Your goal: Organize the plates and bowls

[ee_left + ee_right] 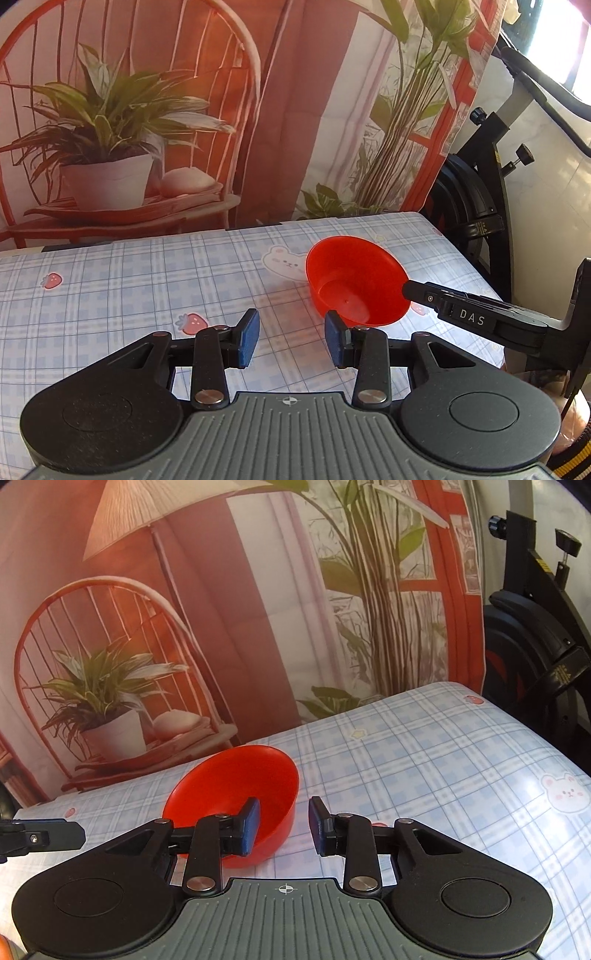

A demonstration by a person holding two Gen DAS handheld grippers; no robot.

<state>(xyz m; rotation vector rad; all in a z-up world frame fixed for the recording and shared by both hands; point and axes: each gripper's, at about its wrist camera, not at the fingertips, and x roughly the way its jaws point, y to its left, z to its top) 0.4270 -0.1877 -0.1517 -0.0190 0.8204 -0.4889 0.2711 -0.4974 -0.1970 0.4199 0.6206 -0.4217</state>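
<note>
While tongs gape | one red bowl [356,282] | one table [110,280]

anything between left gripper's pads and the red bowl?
Nothing: left wrist view shows only bare tablecloth between the left gripper and the red bowl.

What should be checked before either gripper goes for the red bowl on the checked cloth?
1. Red bowl upright on the tablecloth, nothing inside: ok.
2. Left gripper open, nothing between its pads: ok.
3. Right gripper open and not clamping; one finger overlaps the bowl's near rim in its own view: ok.
4. Whether that finger touches the bowl: cannot tell.
5. Bowl lined up between the left gripper's fingers: not ok, it sits off to their right.
6. Plates or other bowls to stack with in view: not ok, none visible.
</note>
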